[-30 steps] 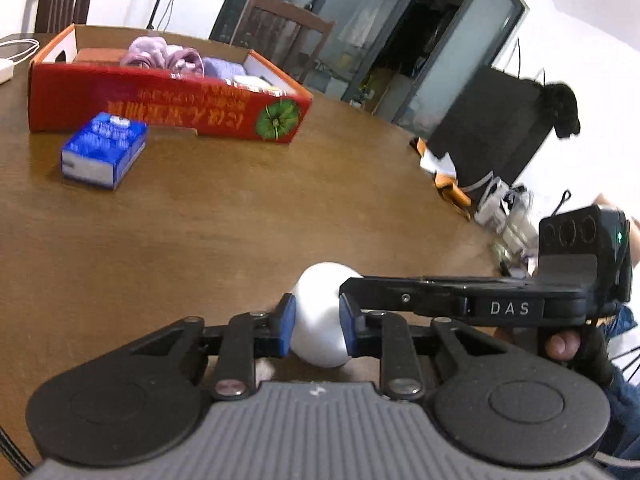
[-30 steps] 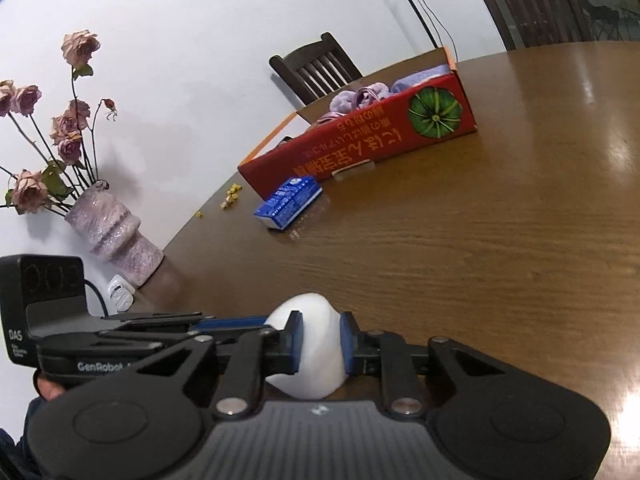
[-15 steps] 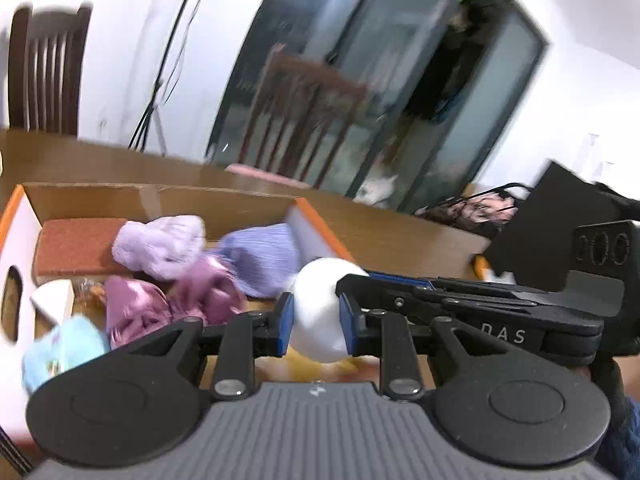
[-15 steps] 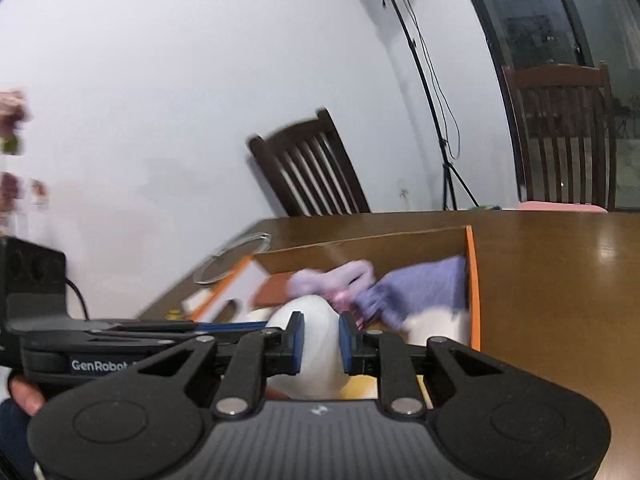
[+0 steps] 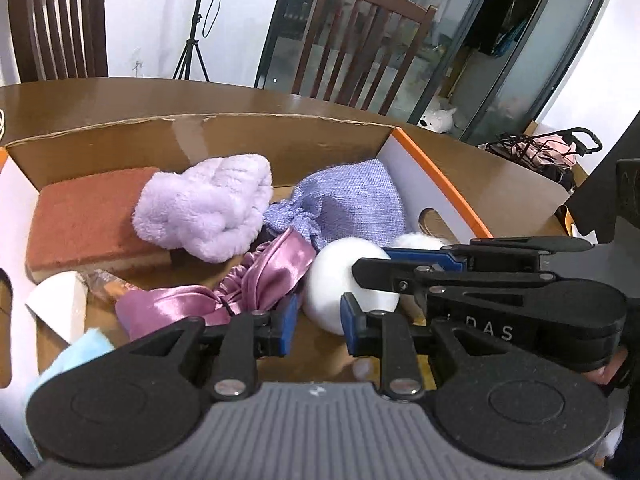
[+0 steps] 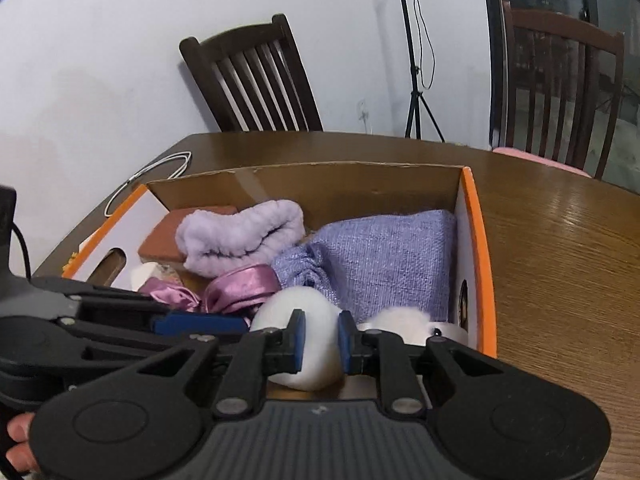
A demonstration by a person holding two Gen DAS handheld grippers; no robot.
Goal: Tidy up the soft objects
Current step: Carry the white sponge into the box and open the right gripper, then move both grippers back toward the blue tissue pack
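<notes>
We are holding the soft white egg-shaped ball in our right gripper; our left gripper is opening its jaws beside it, over the orange-rimmed cardboard box containing a fluffy lilac towel and lavender woven pouch.

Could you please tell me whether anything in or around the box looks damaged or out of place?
The cardboard box has a ragged, torn top edge on its far wall, as if a flap was ripped off. Nothing else stands out.
</notes>
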